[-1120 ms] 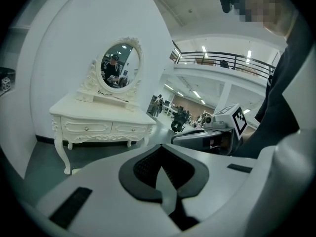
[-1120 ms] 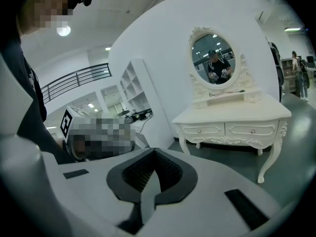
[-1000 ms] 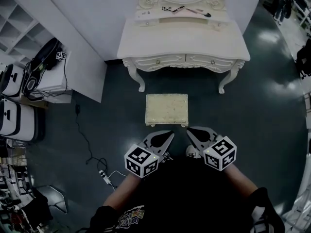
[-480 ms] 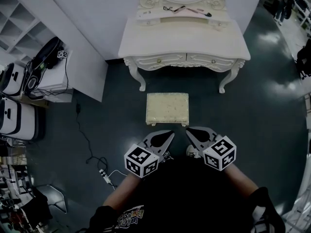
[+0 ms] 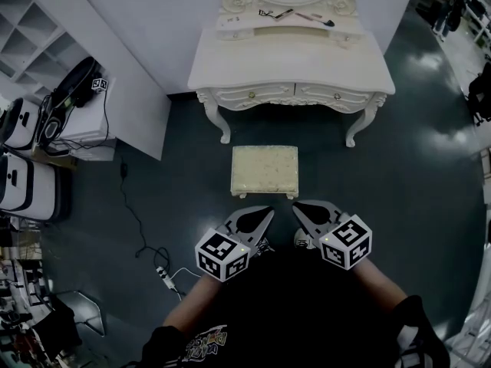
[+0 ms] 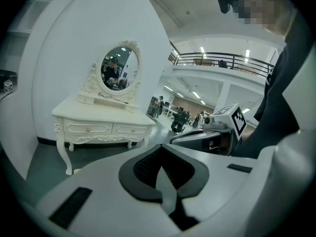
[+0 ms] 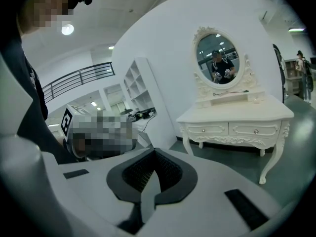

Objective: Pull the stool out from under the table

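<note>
The small cream rectangular cushioned stool (image 5: 264, 172) is standing on the dark green floor (image 5: 399, 175), out in front of the ornate white dressing table (image 5: 291, 67) and apart from its curved legs. The left gripper (image 5: 268, 212) and the right gripper (image 5: 296, 205) are hovering side by side just short of the stool's near edge, both with jaws pressed together on nothing.

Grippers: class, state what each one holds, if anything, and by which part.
Nothing is held. The left gripper and right gripper are both shut and empty, with the stool just ahead of their tips.
</note>
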Available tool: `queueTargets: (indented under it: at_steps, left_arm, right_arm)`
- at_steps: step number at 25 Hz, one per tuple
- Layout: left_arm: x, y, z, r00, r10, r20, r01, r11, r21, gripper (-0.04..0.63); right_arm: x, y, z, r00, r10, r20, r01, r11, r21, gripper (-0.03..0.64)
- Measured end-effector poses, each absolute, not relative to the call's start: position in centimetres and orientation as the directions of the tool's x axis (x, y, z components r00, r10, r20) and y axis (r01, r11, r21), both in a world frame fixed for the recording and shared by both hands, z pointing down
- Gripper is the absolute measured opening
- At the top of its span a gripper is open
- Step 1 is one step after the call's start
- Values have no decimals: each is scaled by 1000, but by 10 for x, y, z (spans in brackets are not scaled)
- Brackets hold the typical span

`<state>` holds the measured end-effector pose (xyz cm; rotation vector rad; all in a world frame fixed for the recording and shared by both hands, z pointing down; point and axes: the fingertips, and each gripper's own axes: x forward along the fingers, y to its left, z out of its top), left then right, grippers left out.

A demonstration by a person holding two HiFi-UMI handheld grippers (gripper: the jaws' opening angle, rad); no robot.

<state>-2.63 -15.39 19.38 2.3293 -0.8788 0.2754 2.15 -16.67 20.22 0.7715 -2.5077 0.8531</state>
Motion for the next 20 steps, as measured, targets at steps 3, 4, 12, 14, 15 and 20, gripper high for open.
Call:
queueTargets:
  at_steps: [3, 4, 12, 14, 15, 20]
  left_arm:
    - [-27, -150, 194, 757, -524, 391, -653, -585, 480, 8]
    - [-28, -150, 194, 757, -525, 390, -653, -586, 480, 8]
    - [-29, -146, 189, 756, -527, 387, -654, -590, 474, 8]
    - [-29, -145, 188, 756, -529, 387, -655, -591, 471, 8]
    - [-30, -145, 188, 755, -529, 387, -655, -591, 470, 8]
    - [-33, -144, 186, 754, -532, 384, -656, -592, 468, 8]
  right_arm:
    - [20, -163, 203, -778, -374, 505, -604, 667, -436, 28]
    - [19, -162, 203, -778, -374, 505, -604, 668, -436, 28]
    - [18, -160, 198, -779, -380, 499, -604, 667, -437, 28]
    - [18, -159, 198, -780, -379, 497, -603, 668, -436, 28]
    - [17, -158, 197, -781, -380, 497, -603, 668, -437, 28]
    - [14, -157, 196, -782, -379, 494, -600, 672, -435, 28]
